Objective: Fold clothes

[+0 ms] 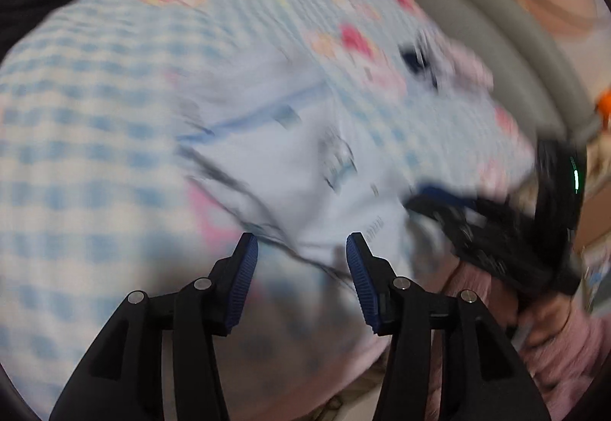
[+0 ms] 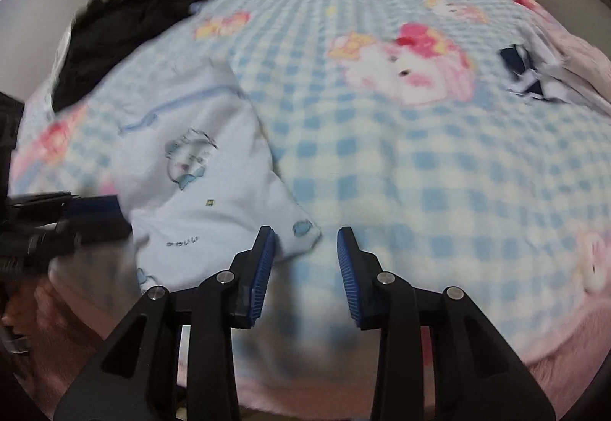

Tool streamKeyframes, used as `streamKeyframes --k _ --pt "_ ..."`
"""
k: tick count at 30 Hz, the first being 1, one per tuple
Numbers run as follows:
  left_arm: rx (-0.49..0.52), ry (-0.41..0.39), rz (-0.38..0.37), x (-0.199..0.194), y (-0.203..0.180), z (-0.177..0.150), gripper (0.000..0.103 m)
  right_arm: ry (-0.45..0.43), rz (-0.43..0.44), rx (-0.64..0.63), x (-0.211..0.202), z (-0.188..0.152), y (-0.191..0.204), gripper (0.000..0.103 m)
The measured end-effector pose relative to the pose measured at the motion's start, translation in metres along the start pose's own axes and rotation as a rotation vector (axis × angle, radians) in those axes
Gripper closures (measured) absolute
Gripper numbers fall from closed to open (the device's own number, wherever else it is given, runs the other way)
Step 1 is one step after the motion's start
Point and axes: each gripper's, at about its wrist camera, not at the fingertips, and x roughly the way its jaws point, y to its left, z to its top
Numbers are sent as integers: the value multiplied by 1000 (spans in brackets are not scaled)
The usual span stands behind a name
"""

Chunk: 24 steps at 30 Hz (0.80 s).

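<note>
A pale blue garment [image 2: 198,169] with small cartoon prints lies folded on the bed, spread over a blue-and-white checked blanket [image 2: 401,169] printed with pink cartoon figures. The right wrist view shows the garment fairly sharply; its near corner lies just beside the right tool [image 2: 305,249], whose blue-padded jaws stand partly apart with nothing between them, only blanket showing in the gap. Beyond the garment, toward the far left edge of the bed, lies a black piece of clothing [image 2: 126,31]. Well to the right of the garment, at the blanket's edge, sits a small dark blue and white piece of cloth [image 2: 523,73]. At the left edge of this view, beside the garment, the left tool appears from the side as a dark blurred shape.

The left wrist view is heavily blurred. It shows the garment [image 1: 305,169] from the other side, just past the left tool [image 1: 301,257], whose jaws are parted and empty. Only this view shows the right tool from outside, a black body [image 1: 496,230] to the right of the garment, with a hand [image 1: 550,318] and a pink sleeve [image 1: 573,363] below it.
</note>
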Motion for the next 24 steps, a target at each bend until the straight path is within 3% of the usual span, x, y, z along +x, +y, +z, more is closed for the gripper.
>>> streamKeyframes --k 3,5,7,9,12,15,18,19,21,24 --pt "-136 -130 -65 -21 26 13 44 47 219 111 -6 -5 -1 58" --pt "-186 -118 -86 -12 40 18 43 92 291 154 7 -7 1 56" --pt "-212 -81 -72 4 45 18 43 111 253 178 22 -7 2 56" --pt "-226 -60 -52 18 47 16 43 116 274 232 31 -9 -1 54" --pt "-241 -81 -57 27 48 19 43 104 303 293 40 -6 -5 48" --pt "-252 -118 -91 34 48 26 43 80 241 278 42 -2 2 47" --pt "-240 -146 -84 37 45 25 45 31 163 273 38 0 12 51" --pt "-230 -146 -99 36 43 25 47 18 149 262 35 1 16 60" --pt "-208 -143 -135 34 37 26 53 -10 148 208 29 5 23 69" --pt "-211 -114 -109 40 37 27 52 4 174 235 37 5 17 65"
